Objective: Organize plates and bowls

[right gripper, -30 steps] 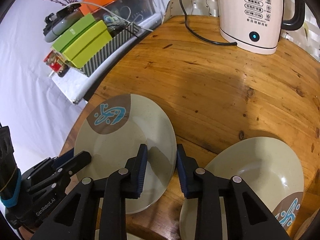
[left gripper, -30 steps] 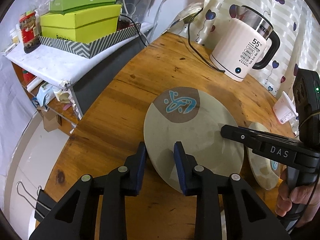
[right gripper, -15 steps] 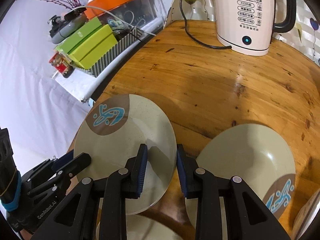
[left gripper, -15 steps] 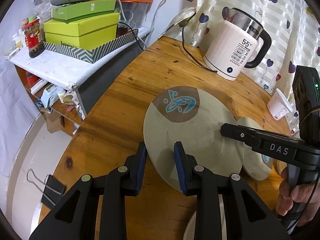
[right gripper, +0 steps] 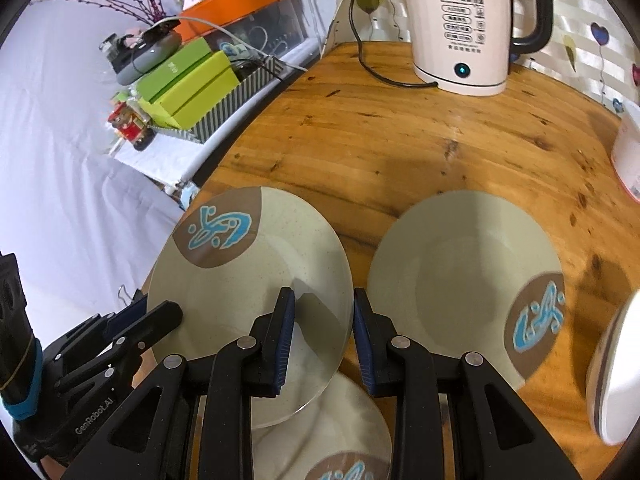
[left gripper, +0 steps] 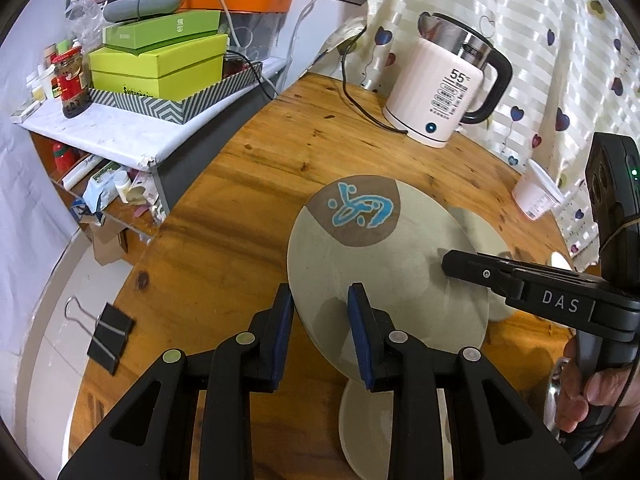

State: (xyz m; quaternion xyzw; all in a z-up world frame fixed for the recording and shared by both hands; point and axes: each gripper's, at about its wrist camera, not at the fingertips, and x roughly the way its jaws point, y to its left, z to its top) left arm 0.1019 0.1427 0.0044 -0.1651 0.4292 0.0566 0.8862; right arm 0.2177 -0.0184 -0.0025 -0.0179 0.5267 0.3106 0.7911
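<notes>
- Above the wooden table (left gripper: pixel 248 216), I hold one plate (left gripper: pixel 384 264), both rims pinched.
- Left gripper (left gripper: pixel 320 320) grasps one edge, right gripper (right gripper: pixel 322 320) the opposite.
- Beside it, another plate (right gripper: pixel 460 280) lies flat.

A lived-in home dining corner: a round wooden tabletop (left gripper: pixel 280 168) with an electric kettle (left gripper: pixel 444 96), heart-patterned curtains (left gripper: pixel 560 40), and a cluttered side shelf (left gripper: pixel 104 136) holding green boxes (left gripper: pixel 160 68) and what looks like a sauce jar (left gripper: pixel 72 84).
</notes>
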